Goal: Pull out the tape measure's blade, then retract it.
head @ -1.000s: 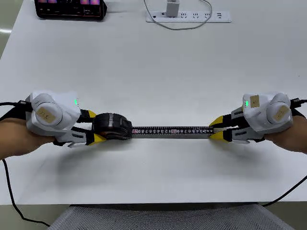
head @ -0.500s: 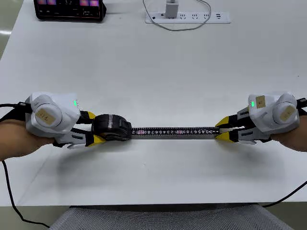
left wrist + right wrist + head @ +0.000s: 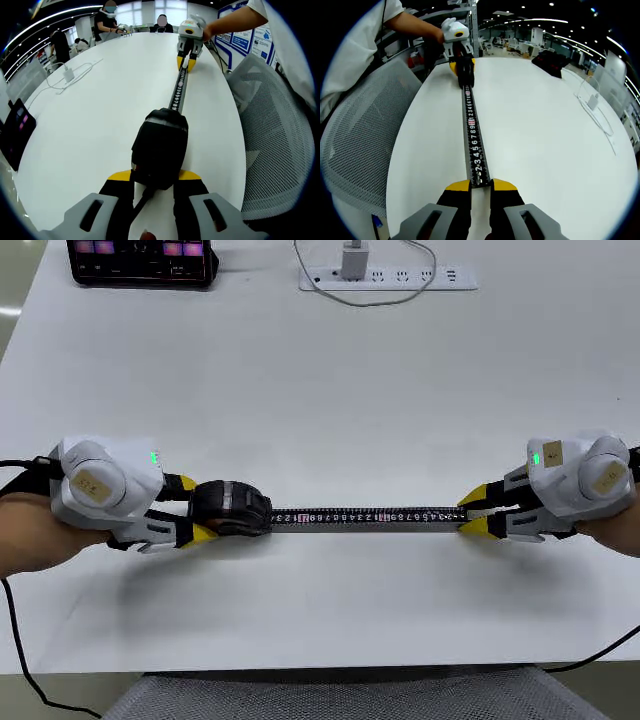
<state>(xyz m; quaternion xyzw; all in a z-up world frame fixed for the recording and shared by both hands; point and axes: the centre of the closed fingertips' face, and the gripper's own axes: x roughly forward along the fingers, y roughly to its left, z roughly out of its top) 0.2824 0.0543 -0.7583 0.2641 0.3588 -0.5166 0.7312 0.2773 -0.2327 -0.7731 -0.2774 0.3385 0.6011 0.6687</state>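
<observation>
The black tape measure case lies on the white table, held between the yellow-tipped jaws of my left gripper. In the left gripper view the case sits squarely between the jaws. Its dark blade with white numbers stretches right, low over the table, to my right gripper, which is shut on the blade's end. In the right gripper view the blade runs away from the jaws to the case and the left gripper.
A power strip with a white plug and cable lies at the table's far edge. A dark device with a lit screen sits at the far left. A grey mesh chair stands under the near table edge.
My right gripper has moved further right with the blade's end, so more blade is out. The left gripper and case have barely moved.
</observation>
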